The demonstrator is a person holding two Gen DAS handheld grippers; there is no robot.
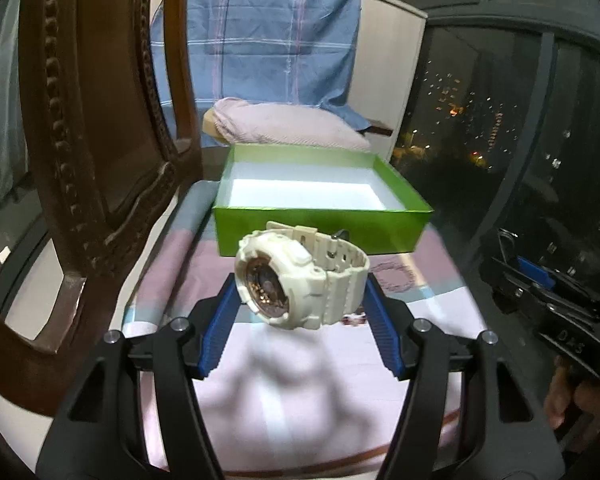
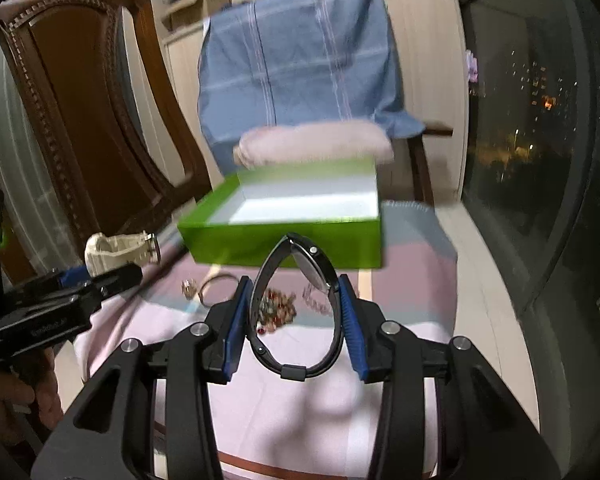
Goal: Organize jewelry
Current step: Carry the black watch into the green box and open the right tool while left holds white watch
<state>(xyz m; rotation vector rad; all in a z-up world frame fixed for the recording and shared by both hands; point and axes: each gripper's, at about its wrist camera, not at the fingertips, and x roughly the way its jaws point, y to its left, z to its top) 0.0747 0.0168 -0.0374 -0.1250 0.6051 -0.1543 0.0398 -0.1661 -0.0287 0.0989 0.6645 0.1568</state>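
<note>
Left wrist view: left gripper (image 1: 300, 300) pinching cream watch (image 1: 300, 280); right gripper (image 2: 296, 312) pinching black watch (image 2: 296, 304).

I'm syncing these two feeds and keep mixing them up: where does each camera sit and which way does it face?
Left wrist: on the left gripper, facing the green box; it grips a cream watch; the right gripper's body shows at the frame's right.
Right wrist: on the right gripper, facing the same box; it grips a black watch; a hand shows lower left.
Shared: box, both watches, blue-draped chair.
</note>
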